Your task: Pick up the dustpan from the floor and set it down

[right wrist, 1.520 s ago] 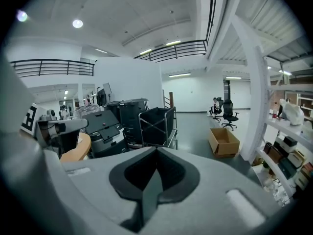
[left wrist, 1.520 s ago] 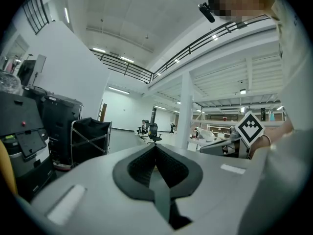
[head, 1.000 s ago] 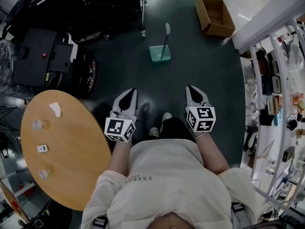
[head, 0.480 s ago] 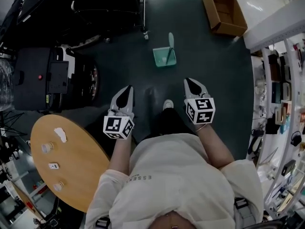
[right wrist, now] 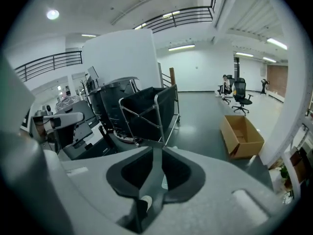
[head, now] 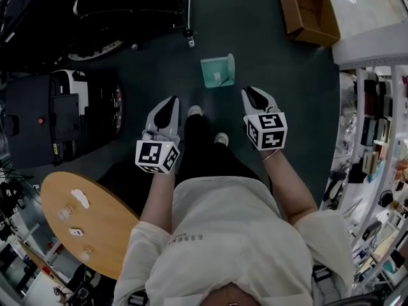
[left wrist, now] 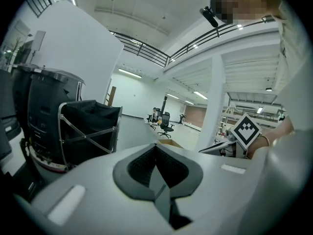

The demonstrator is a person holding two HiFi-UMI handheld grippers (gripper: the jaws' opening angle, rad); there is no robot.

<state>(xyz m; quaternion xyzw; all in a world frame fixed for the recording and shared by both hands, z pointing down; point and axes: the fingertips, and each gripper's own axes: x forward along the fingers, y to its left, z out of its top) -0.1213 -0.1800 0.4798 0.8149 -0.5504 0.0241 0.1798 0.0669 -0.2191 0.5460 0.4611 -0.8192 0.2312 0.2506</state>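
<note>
A teal dustpan (head: 217,72) with an upright handle stands on the dark floor, just ahead of the person's feet (head: 195,111). My left gripper (head: 171,101) hangs to the near left of it, well apart, its jaws together and empty. My right gripper (head: 250,92) is near the dustpan's right side, not touching it. In the left gripper view the left gripper (left wrist: 156,148) shows its tips meeting. In the right gripper view the right gripper (right wrist: 155,151) shows a narrow slit; its jaws are opening with nothing between them.
An open cardboard box (head: 309,11) lies at the far right. A black wheeled cart (head: 127,5) and a dark machine (head: 57,116) fill the left. A round wooden table (head: 95,234) is behind at the lower left. Shelving (head: 376,139) lines the right edge.
The person has walked forward: the dustpan now lies much nearer both grippers, and the table has slid back to the lower left. Both grippers moved ahead with the body.
</note>
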